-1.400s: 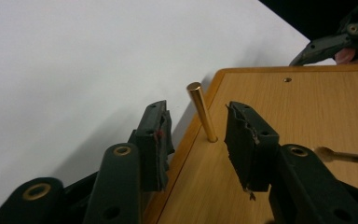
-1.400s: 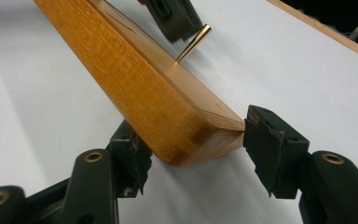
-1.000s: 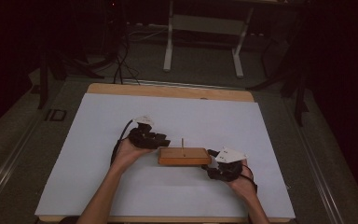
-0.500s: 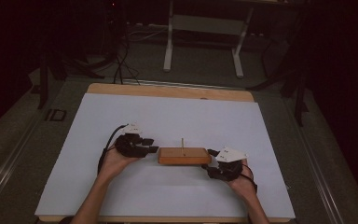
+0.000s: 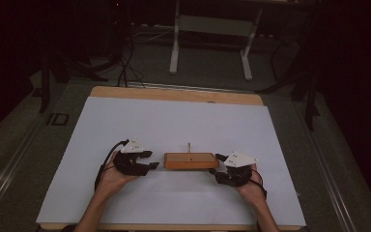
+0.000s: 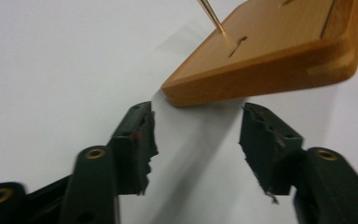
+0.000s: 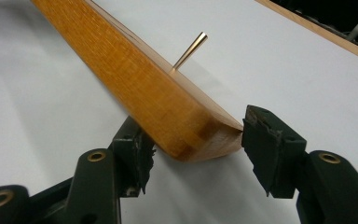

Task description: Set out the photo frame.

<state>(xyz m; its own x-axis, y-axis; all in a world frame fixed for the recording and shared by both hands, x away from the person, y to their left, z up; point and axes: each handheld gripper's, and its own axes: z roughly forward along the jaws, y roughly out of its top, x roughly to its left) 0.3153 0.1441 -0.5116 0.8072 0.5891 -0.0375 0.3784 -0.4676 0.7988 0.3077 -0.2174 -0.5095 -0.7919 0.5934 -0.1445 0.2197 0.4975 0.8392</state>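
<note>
Wooden block (image 5: 191, 160) lies flat on the white sheet (image 5: 174, 125) near the front middle of the table (image 5: 174, 94), long side running left to right, with a thin upright pin (image 5: 189, 147) standing in its top. I judge it solid and stiff, fairly heavy for its size, with smooth finished faces that could slip in hard jaws; the pin looks like the one fragile part, so I'd keep clear of it. Best hold, I think, is across the short ends or the thick side edges, not the top. Right gripper (image 5: 221, 165) is at the block's right end; in the right gripper view the jaws straddle the rounded corner (image 7: 200, 140), one jaw tucked against or under the edge, the other just beside the end with a small gap, so spread and not clamped. Left gripper (image 5: 151, 160) sits just off the left end; in the left gripper view the jaws gape wide with the block's corner (image 6: 177, 93) ahead of them, apart. Both hands lie low near the sheet, forearms coming in from the front edge, grippers pointing inward at each other.
</note>
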